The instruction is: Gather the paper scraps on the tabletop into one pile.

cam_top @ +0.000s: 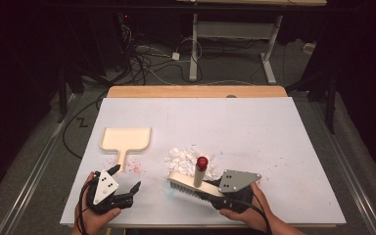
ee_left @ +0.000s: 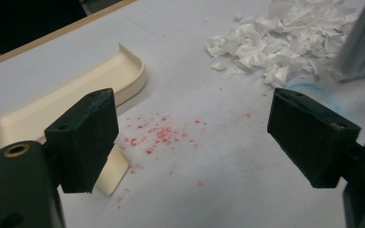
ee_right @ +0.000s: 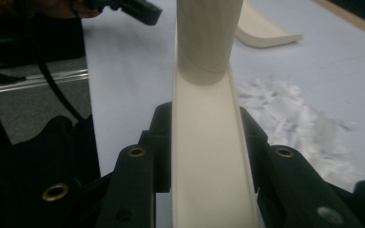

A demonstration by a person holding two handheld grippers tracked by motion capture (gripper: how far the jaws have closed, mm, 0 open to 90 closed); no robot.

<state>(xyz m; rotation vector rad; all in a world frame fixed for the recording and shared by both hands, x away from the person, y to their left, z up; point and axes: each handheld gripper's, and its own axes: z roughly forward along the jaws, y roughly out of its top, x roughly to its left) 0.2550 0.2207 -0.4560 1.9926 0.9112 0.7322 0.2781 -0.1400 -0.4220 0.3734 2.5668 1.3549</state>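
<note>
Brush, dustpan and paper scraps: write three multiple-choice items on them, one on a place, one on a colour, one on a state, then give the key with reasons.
1. Where does the dustpan lie relative to the paper scraps in the high view?
A. To their left
B. To their right
C. On top of them

2. What colour is the cap on the brush handle?
A. Blue
B. Red
C. Green

3. How is the left gripper?
A. Shut on the dustpan
B. Shut on the brush
C. Open, holding nothing

Answers:
1 A: the cream dustpan sits on the white table left of the scrap pile, apart from it.
2 B: the upright handle ends in a red tip.
3 C: in the left gripper view its jaws stand wide apart over bare table, while the right gripper clamps the brush.
</note>
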